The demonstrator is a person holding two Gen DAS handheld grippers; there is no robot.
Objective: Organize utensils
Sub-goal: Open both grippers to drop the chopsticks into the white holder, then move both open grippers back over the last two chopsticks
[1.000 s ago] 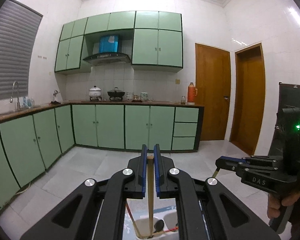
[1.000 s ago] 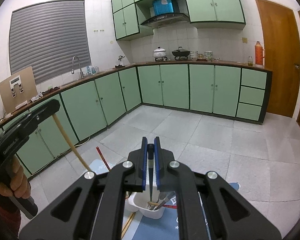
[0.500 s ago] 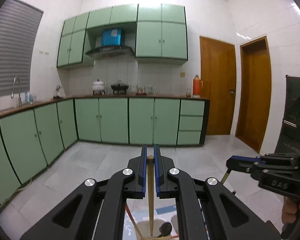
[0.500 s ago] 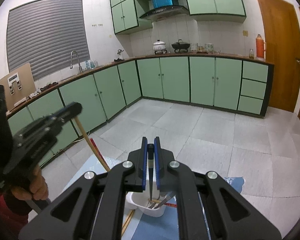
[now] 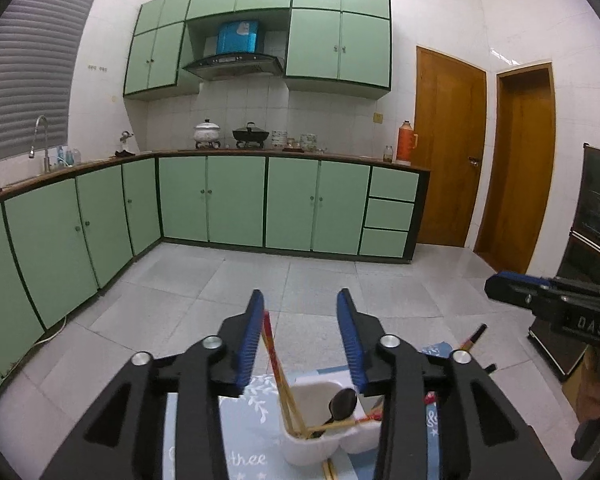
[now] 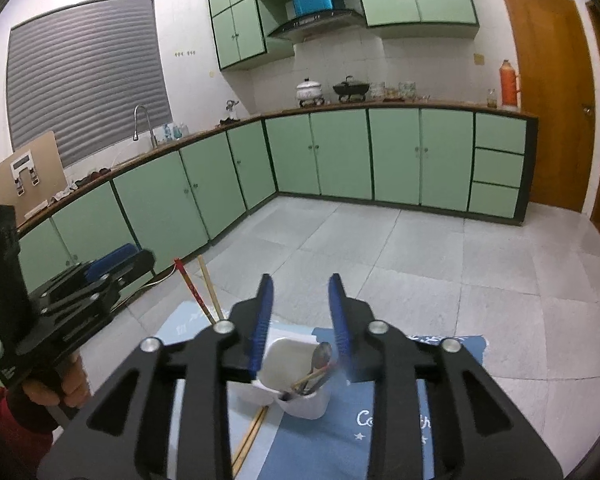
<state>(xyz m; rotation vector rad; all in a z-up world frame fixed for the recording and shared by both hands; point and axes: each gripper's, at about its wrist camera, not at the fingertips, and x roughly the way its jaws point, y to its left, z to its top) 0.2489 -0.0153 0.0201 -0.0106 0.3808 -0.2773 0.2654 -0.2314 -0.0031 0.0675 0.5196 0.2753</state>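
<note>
Left wrist view shows the left gripper (image 5: pixel 300 340), jaws just opened, chopsticks (image 5: pixel 278 376) leaning loose on one pad inside the white holder (image 5: pixel 320 446) at lower centre. The right gripper (image 6: pixel 300 316) has likewise just opened, gripping nothing. Withdrawing carelessly could snag the chopsticks and tip the holder.

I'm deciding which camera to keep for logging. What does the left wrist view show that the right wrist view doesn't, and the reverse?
Only the left wrist view shows the second brown door and a dark chopstick tip sticking up at right. Only the right wrist view shows a hand in a red sleeve and a tan board on the counter. Both show the white utensil holder with a spoon, the blue mat, and open tongs with nothing gripped.
</note>
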